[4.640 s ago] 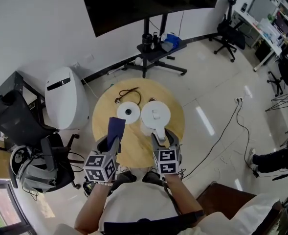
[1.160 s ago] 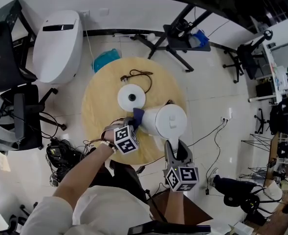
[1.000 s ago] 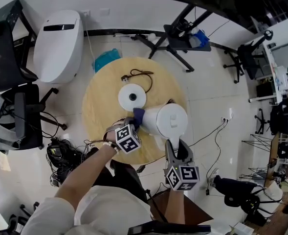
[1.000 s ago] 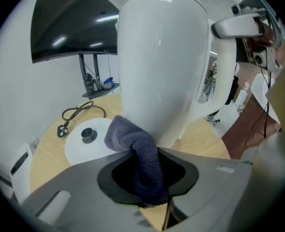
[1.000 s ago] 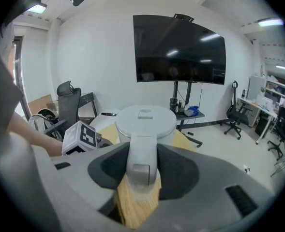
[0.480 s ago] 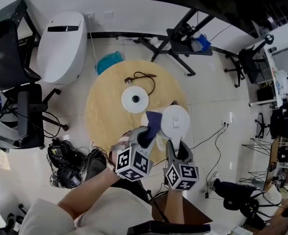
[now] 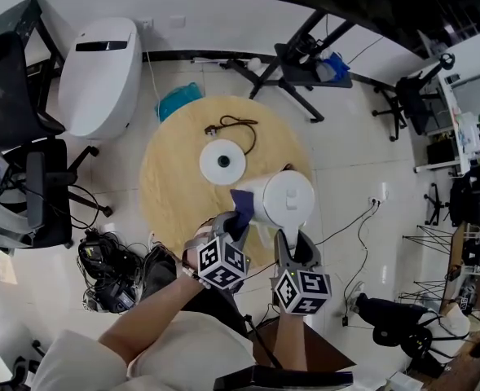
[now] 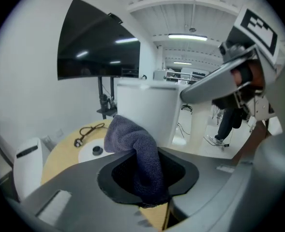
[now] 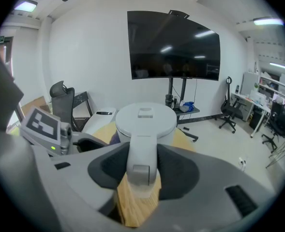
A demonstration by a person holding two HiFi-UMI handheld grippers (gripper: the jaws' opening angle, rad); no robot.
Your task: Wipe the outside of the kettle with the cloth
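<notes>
A white kettle stands at the near right of a round wooden table. My right gripper is shut on the kettle's handle, below the lid. My left gripper is shut on a dark blue cloth. The folded end of the cloth lies against the kettle's white side, on its left in the head view. From the left gripper view, the right gripper shows at the upper right.
The kettle's round base and its black cord lie on the table beyond the kettle. A white appliance, a black chair, floor cables and a screen stand surround the table.
My left gripper has risen with the cloth along the kettle's left side, toward me. The right gripper has kept its hold on the handle.
</notes>
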